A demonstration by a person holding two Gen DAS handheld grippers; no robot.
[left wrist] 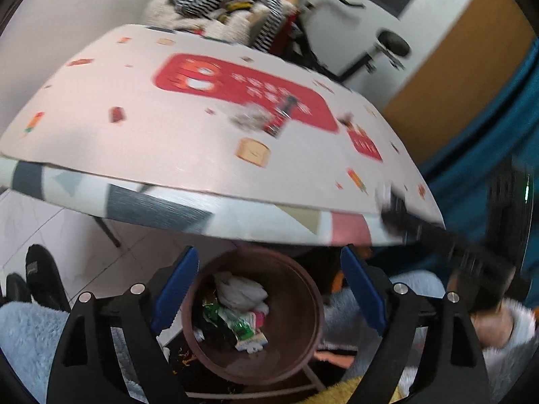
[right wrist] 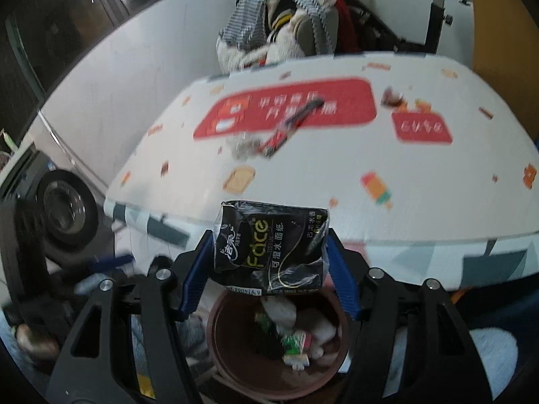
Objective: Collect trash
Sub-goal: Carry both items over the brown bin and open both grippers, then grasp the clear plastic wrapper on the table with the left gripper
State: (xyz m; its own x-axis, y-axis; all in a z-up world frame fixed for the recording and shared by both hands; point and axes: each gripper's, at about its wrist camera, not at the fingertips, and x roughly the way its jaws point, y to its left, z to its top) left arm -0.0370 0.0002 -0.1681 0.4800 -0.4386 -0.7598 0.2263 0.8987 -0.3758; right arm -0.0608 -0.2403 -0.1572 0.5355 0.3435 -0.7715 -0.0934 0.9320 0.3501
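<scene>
A brown round bin [left wrist: 313,306] stands on the floor below the table edge and holds white tissue and green wrappers. It also shows in the right wrist view [right wrist: 229,363]. My left gripper [left wrist: 269,289] is open and empty right above the bin. My right gripper [right wrist: 269,262] is shut on a black tissue packet [right wrist: 269,249] and holds it over the bin's far rim. On the table [left wrist: 151,141] lie a red and black wrapper [left wrist: 281,118] and a crumpled clear wrapper [left wrist: 247,119]; both show in the right wrist view too, wrapper [right wrist: 289,124] and crumpled piece [right wrist: 242,144].
The table [right wrist: 370,202] has a pink printed cover over a patterned cloth. Behind it a chair piled with striped and fluffy clothes [left wrist: 219,3], and an exercise bike [right wrist: 441,3]. The person's fuzzy-sleeved knees flank the bin [left wrist: 23,336]. A wheel [right wrist: 64,208] stands at left.
</scene>
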